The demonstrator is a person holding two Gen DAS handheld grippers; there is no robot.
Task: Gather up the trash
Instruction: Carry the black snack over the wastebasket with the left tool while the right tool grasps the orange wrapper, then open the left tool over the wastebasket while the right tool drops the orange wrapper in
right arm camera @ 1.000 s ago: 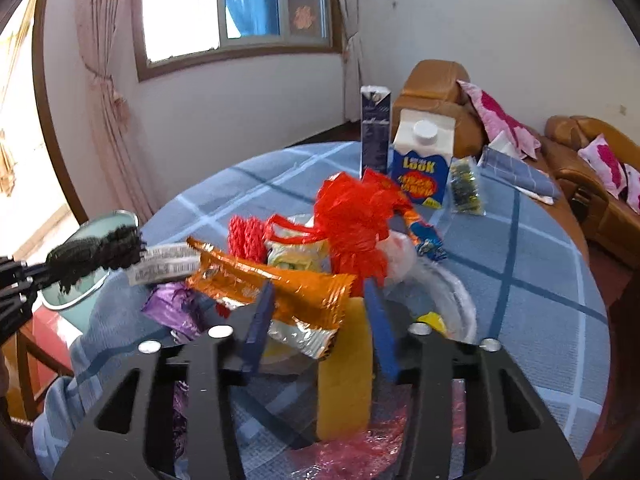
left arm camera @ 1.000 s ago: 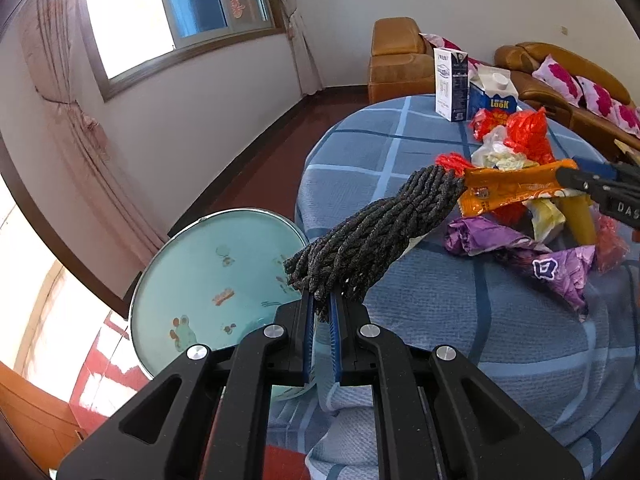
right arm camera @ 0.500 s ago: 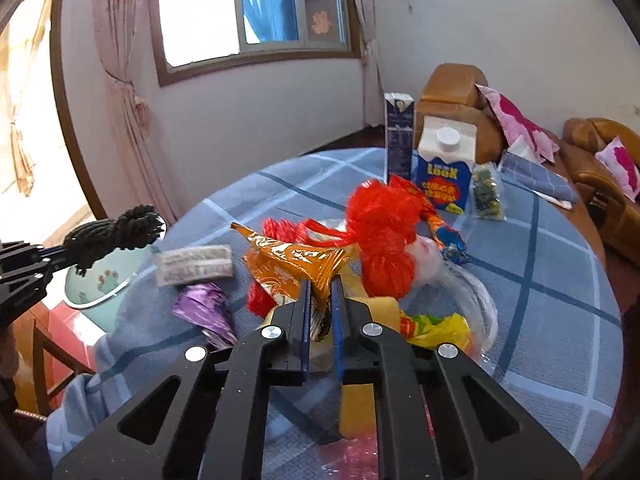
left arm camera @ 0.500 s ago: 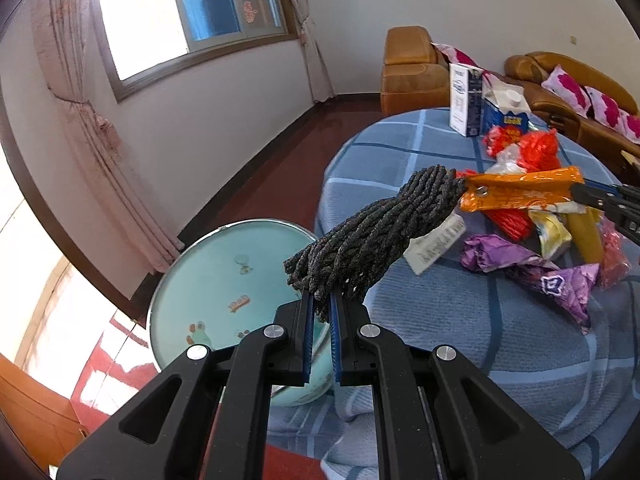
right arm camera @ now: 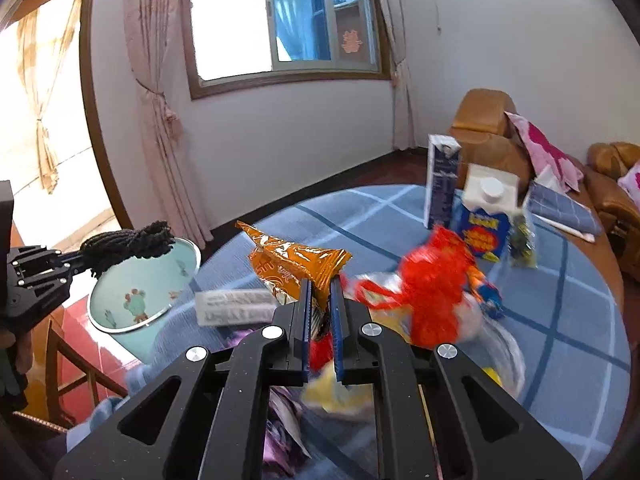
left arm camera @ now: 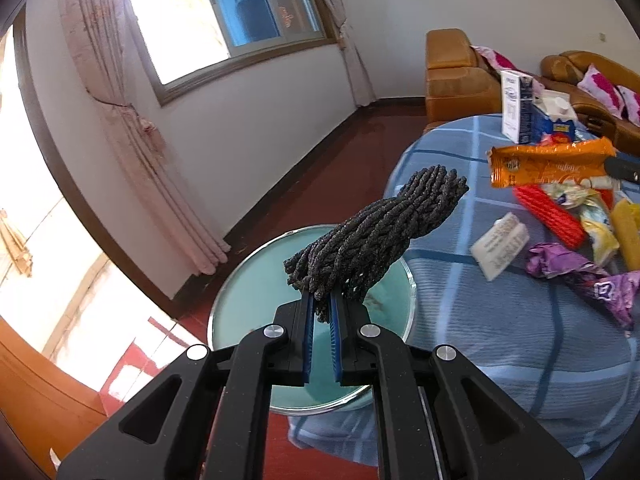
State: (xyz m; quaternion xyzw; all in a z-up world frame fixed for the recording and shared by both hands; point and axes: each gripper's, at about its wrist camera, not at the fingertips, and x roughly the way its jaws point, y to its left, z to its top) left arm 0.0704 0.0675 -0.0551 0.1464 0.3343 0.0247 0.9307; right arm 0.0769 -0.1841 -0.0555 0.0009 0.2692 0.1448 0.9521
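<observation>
Presently the left gripper (left arm camera: 320,314) is clamped on one end of a dark rope bundle (left arm camera: 376,232), held above the basin (left arm camera: 248,300): soft, light, floppy. Right gripper (right arm camera: 320,300), jaws just closed, pinches the orange wrapper (right arm camera: 296,264) by its edge above the desk (right arm camera: 560,292), beside the basin: thin, crinkly, slippery.

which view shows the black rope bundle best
The left wrist view: the black rope bundle fills the middle, sharp, clamped in the left gripper above the basin. The right wrist view shows it small at the far left edge.
</observation>
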